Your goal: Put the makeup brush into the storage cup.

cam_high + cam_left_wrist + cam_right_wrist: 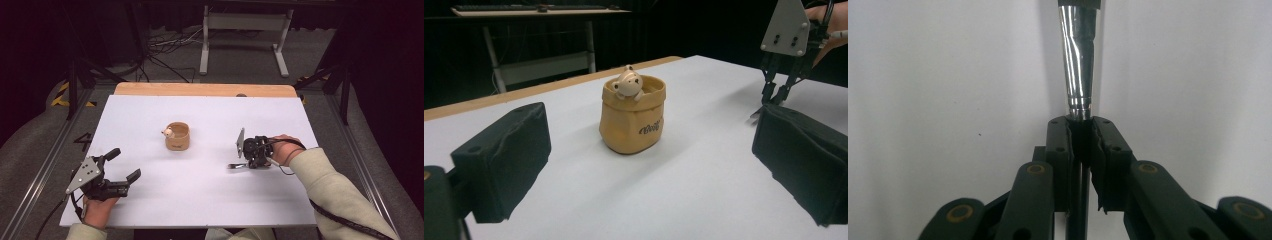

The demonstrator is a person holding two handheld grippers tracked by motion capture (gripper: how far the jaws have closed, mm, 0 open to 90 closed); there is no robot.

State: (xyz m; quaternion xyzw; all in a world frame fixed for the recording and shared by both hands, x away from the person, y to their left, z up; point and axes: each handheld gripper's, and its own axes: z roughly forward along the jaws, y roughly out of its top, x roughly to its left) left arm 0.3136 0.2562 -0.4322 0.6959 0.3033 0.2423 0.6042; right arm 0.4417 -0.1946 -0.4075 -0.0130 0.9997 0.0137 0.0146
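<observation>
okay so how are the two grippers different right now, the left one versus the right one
The left gripper has its jaws spread wide with nothing between them; the right gripper is clamped on a shiny metal utensil handle. The left gripper is held near the table's front left edge and faces the yellow bear cup; the right gripper points down at the white table, right of that cup. Both are black, hand-held and carry a grey plate.

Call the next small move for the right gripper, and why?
Probably lift straight up a little. The right gripper is shut on the metal utensil, which lies flat on the white table. The likely goal, the bear cup, stands apart to its left, and the left gripper waits open.
</observation>
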